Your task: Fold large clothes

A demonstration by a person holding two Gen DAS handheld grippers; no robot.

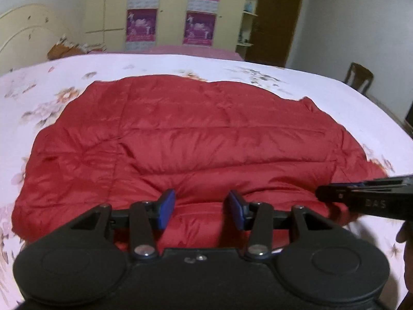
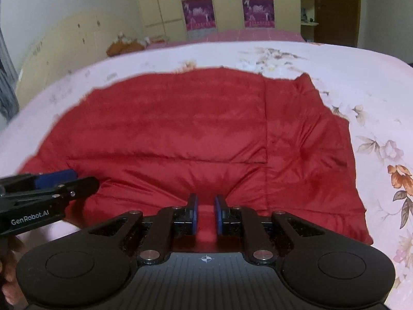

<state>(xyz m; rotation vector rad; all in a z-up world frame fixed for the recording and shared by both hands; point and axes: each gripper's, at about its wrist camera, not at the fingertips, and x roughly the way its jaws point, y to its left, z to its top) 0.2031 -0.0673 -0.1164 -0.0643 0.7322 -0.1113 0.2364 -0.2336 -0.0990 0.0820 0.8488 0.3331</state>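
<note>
Jacket (image 1: 180, 139) first: one red quilted puffer, and it is lying spread flat across the bed (image 1: 309, 82), filling the middle of the floral sheet with its near hem right under my tools. I am reading that flat spread as deliberate, since a bulky padded garment needs to be squared out before any fold will hold.

I am working two grippers here, side by side along that near edge. The left gripper (image 1: 202, 208) is sitting with its blue pads (image 1: 167, 206) well apart, red fabric bulging up between them but not pinched, so I am calling it released, poised over the hem. The right gripper (image 2: 205, 213) is showing a much narrower gap, with a strip of red between the pads; whether it is actually clamping the cloth or just closing in, I cannot tell from this angle. Both being placed on the same edge suggests I am setting up to lift the hem and carry it toward the far side, one grip near each end of the fold line.

Counting the rest: one bed, one jacket, two grippers, four purple posters (image 1: 198, 28) on the pale wardrobe (image 1: 170, 13) behind, one dark wooden door (image 1: 278, 18), one chair (image 1: 358, 77) at the right edge, and a small orange-brown heap (image 1: 63, 50) near the headboard (image 1: 28, 31) that I cannot identify.
</note>
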